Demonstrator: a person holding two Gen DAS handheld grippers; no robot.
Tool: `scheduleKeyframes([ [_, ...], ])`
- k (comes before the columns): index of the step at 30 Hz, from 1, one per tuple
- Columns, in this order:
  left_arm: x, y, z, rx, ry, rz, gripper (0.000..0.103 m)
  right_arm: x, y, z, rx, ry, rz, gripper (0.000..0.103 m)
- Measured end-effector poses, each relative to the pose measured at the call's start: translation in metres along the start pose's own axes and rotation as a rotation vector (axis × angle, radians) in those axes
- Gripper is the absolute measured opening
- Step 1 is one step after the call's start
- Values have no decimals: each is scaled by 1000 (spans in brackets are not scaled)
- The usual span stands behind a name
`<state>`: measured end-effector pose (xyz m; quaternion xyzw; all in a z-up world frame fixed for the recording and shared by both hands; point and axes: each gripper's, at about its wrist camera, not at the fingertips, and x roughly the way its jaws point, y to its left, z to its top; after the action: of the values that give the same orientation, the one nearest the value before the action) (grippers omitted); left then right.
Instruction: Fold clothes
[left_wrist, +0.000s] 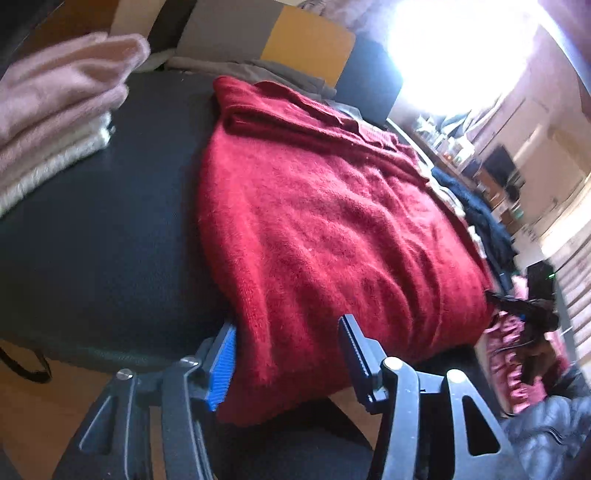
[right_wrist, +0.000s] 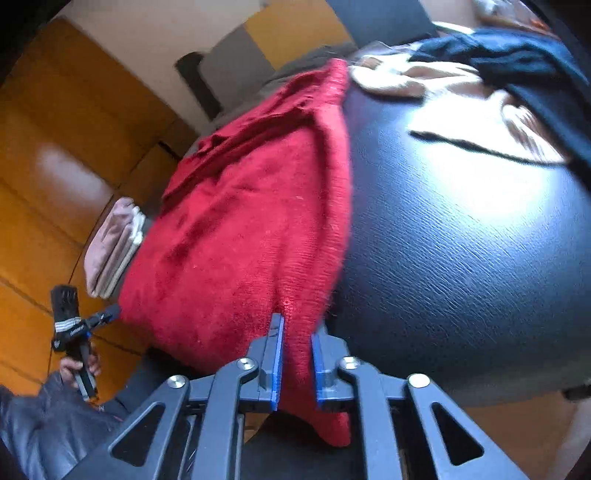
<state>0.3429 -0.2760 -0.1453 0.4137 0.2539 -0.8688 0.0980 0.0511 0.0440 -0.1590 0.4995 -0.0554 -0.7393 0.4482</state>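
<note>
Grippers at a red sweater's (left_wrist: 332, 229) hem — right gripper (right_wrist: 297, 354) pinching one corner, left gripper (left_wrist: 288, 354) apart astride the other — seemingly readying a fold.

Black table (right_wrist: 461, 258), textured top, glare patch on its right half. Orange-brown wooden floor (right_wrist: 55, 166) below on the left. Beyond the table's far edge, a chair back (left_wrist: 266, 37) in grey and yellow panels. Bright window (left_wrist: 461, 48) upper right; cluttered shelves (left_wrist: 491, 177) blurred along the wall.
</note>
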Motion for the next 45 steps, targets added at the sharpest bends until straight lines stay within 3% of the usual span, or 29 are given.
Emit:
scheduleKeyframes([
  [4,12,-5,9,22,43,7,36,1,-6,2,66,0,80,35],
  [8,11,3,10,-41,47,-18,35,4,11,2,1,10,50,51],
  [10,10,7,10,-68,47,-8,11,5,17,2,-23,23,16,49],
  [11,9,9,10,-81,47,-2,11,5,18,3,-18,33,-3,40],
  [12,7,15,9,-115,44,-40,9,5,18,4,-13,43,-22,24],
  [13,5,17,9,-128,41,-68,8,5,18,4,-8,53,-40,14],
  [14,3,19,8,-137,40,-93,8,5,19,5,-2,63,-59,12],
  [16,-4,22,9,-161,24,-188,8,4,15,6,22,68,-41,12],
  [19,-20,22,18,-167,-29,-355,8,1,12,13,80,26,69,12],
  [22,-26,24,38,-172,-82,-449,8,4,15,28,111,-21,165,12],
  [33,11,35,149,-220,-207,-604,8,34,25,128,163,-129,309,12],
  [38,46,53,215,-285,-269,-571,8,57,13,196,199,-183,307,12],
  [40,81,66,235,-330,-221,-494,8,73,1,224,231,-188,280,12],
  [43,137,82,238,-392,-91,-380,8,106,-21,242,291,-141,195,15],
  [45,152,85,230,-383,-77,-369,9,121,-31,239,312,-108,178,15],
])
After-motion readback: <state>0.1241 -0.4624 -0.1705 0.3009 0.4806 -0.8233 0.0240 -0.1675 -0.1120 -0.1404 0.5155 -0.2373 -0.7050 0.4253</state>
